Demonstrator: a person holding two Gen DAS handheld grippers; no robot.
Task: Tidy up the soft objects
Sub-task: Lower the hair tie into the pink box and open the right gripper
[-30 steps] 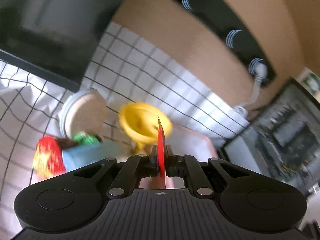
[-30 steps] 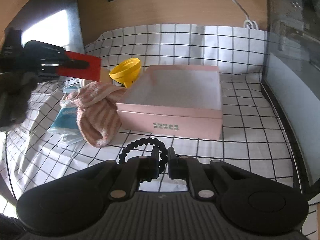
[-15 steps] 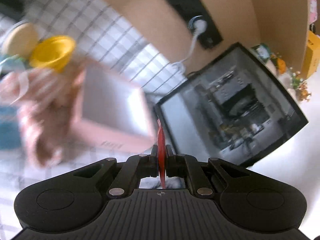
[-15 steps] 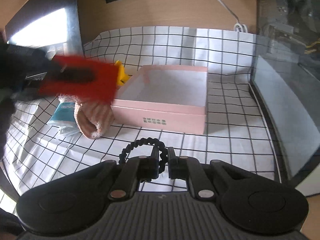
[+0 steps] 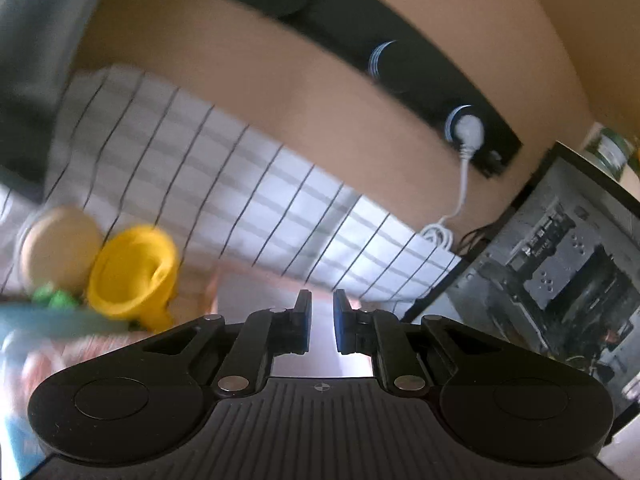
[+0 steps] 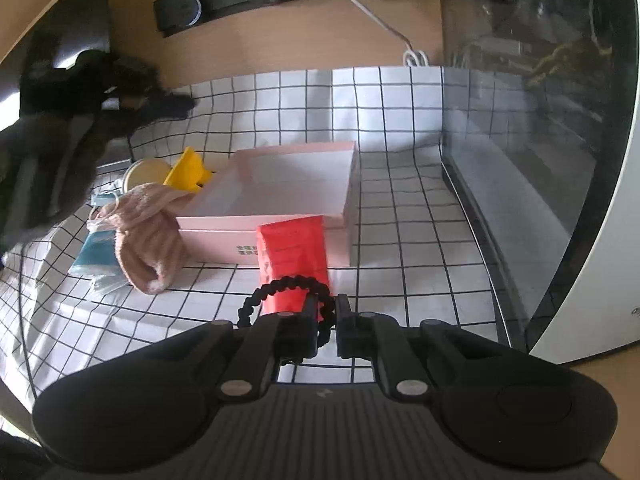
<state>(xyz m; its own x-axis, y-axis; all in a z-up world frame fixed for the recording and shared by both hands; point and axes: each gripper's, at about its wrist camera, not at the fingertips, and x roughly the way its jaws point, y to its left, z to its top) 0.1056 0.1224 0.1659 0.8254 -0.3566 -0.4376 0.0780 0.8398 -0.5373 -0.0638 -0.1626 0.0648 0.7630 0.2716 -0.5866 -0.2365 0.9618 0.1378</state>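
My left gripper (image 5: 320,300) hovers above the table, and its jaws are opening with nothing between them. In the right wrist view it hangs at the upper left (image 6: 160,100). A red packet (image 6: 294,248) leans against the front wall of the open pink box (image 6: 216,240). Just in front of the packet, my right gripper (image 6: 323,304) is shut on a black hair tie (image 6: 280,286). A pink striped sock (image 6: 148,232) lies left of the box, partly over a blue packet (image 6: 94,252).
A yellow funnel (image 6: 188,168) and a round lidded tub (image 6: 144,170) stand behind the sock. A glass-fronted case (image 6: 520,120) walls off the right side. A black power strip (image 6: 224,0) with a white cable runs along the wooden back wall.
The left gripper swung over the box front, let go of the red packet and swung back left. The packet now rests against the box. The right gripper moved closer, still gripping the tie.
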